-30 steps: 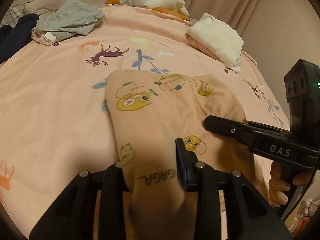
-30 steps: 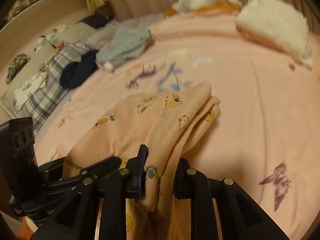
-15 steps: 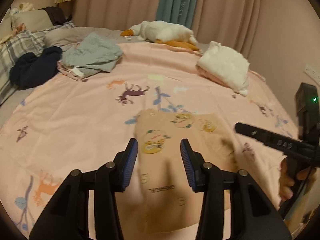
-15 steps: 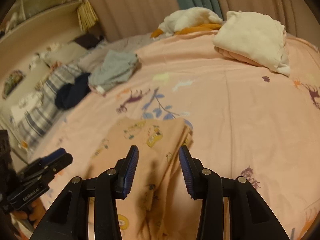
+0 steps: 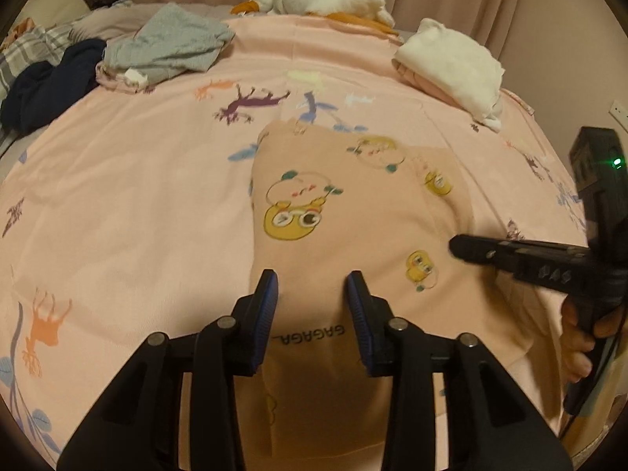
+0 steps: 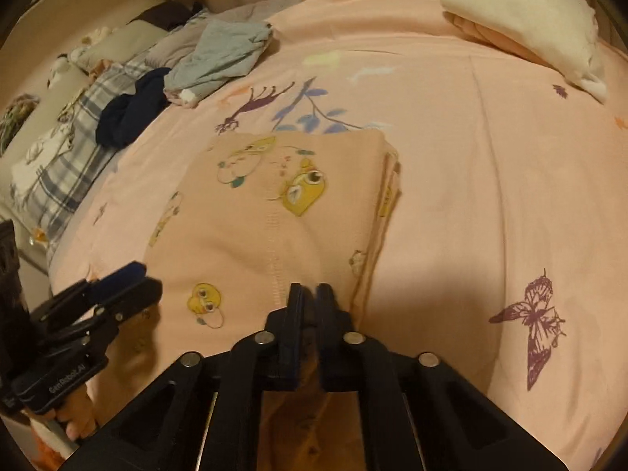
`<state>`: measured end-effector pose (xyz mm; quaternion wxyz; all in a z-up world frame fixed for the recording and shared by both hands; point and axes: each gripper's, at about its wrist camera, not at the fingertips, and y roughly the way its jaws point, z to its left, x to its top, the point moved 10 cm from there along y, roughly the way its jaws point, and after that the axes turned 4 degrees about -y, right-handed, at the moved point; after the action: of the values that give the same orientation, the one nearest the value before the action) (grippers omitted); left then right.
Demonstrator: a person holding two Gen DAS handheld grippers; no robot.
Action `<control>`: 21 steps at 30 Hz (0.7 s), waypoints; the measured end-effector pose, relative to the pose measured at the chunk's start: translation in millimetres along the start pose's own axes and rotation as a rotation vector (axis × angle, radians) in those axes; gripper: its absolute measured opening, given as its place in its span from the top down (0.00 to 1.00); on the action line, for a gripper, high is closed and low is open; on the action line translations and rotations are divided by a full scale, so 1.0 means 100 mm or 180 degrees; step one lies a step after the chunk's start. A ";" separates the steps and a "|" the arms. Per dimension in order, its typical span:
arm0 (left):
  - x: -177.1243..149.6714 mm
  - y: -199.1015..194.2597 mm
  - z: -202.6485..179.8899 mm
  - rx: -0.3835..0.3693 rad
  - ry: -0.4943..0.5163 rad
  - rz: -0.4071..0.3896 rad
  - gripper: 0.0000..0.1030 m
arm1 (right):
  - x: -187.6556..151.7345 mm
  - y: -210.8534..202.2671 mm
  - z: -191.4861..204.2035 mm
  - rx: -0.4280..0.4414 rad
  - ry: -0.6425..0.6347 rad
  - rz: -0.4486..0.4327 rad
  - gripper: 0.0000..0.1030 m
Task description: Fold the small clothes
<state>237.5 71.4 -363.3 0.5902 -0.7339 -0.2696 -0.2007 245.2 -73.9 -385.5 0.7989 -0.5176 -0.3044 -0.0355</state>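
Your left hand-held gripper [image 5: 312, 294] stands wide, holding nothing; the right hand-held gripper [image 6: 310, 302] is nearly closed, whether pinching fabric unclear. The peach garment [image 5: 353, 227] is light and limp: take its layered 3 o'clock edge.

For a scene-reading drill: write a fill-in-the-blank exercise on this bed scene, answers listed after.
1. The left gripper has its jaws ____.
2. The peach garment with yellow cartoon prints lies ____ on the pink bedsheet.
3. Near the right gripper, the sheet shows a purple ____.
4. The folded white cloth rests on a ____ one.

Answers: open; folded; butterfly; pink
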 end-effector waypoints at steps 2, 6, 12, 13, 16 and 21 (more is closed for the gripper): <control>-0.02 0.00 0.02 -0.0030 -0.0073 0.0005 0.62 | 0.00 -0.01 -0.02 0.0078 0.0084 -0.0015 1.00; -0.04 -0.17 0.00 -0.0029 -0.0126 -0.0006 0.66 | -0.01 -0.07 0.00 0.0088 0.0196 -0.0020 1.00; -0.14 -0.48 -0.33 -0.0488 0.0013 0.0024 0.65 | -0.05 -0.39 0.15 0.0083 -0.0042 -0.0045 1.00; -0.17 -0.47 -0.37 -0.0512 0.0037 0.0068 0.65 | -0.11 -0.39 0.19 0.0113 -0.0110 -0.0008 1.00; -0.35 -0.34 -0.47 -0.0468 0.0106 0.0286 0.65 | -0.25 -0.30 0.20 0.0023 -0.0235 0.0115 1.00; -0.51 -0.26 -0.39 -0.0385 -0.0018 0.0390 0.65 | -0.47 -0.19 -0.15 -0.0319 0.0013 0.0361 1.00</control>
<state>182.3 29.6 -366.6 0.5553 -0.7839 -0.2133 -0.1781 206.6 -107.7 -398.8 0.7733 -0.5733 -0.2708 -0.0065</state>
